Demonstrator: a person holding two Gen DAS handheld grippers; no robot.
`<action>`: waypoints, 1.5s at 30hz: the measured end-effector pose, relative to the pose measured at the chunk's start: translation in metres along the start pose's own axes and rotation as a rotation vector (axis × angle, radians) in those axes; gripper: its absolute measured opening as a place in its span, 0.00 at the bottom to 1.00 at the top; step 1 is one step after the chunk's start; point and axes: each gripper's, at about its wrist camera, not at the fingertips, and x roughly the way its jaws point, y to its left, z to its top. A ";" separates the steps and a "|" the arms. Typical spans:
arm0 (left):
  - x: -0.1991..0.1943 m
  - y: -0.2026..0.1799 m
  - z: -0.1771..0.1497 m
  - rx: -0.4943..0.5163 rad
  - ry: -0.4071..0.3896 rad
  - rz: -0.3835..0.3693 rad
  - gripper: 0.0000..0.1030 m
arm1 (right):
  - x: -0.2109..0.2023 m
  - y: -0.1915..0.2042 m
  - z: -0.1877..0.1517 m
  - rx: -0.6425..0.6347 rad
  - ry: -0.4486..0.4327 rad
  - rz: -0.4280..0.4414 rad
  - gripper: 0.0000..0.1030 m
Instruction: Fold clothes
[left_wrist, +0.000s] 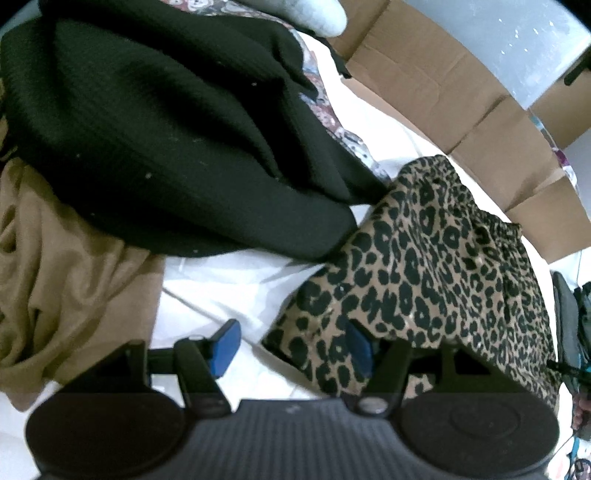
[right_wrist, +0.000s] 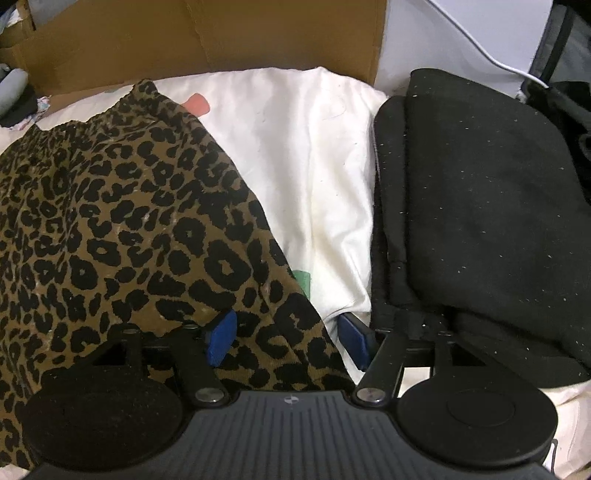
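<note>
Here the brown leopard-print garment (right_wrist: 122, 221) lies spread on the white sheet (right_wrist: 306, 155), one corner reaching down to each tool, probably so both can take an edge at once. The right tool (right_wrist: 291, 338) stands wide, its left blue pad over the garment's near hem and its right pad above bare sheet, gripping nothing. The left tool (left_wrist: 291, 345) is likewise wide, one pad at the print's edge. A folded black fleece garment (right_wrist: 480, 206) sits squared just to the right, apart. A ribbed black knit (left_wrist: 166, 129) and a crumpled tan cloth (left_wrist: 66, 266) are heaped on the left.
</note>
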 end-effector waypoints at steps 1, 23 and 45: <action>0.001 -0.002 0.000 0.005 0.002 -0.006 0.61 | 0.000 0.000 0.001 -0.003 0.002 -0.005 0.60; 0.000 -0.013 0.008 0.060 -0.005 -0.043 0.56 | -0.016 -0.009 0.003 -0.002 -0.003 -0.025 0.37; 0.016 -0.008 0.004 0.125 0.009 -0.054 0.07 | -0.004 0.046 0.007 -0.197 -0.021 0.089 0.36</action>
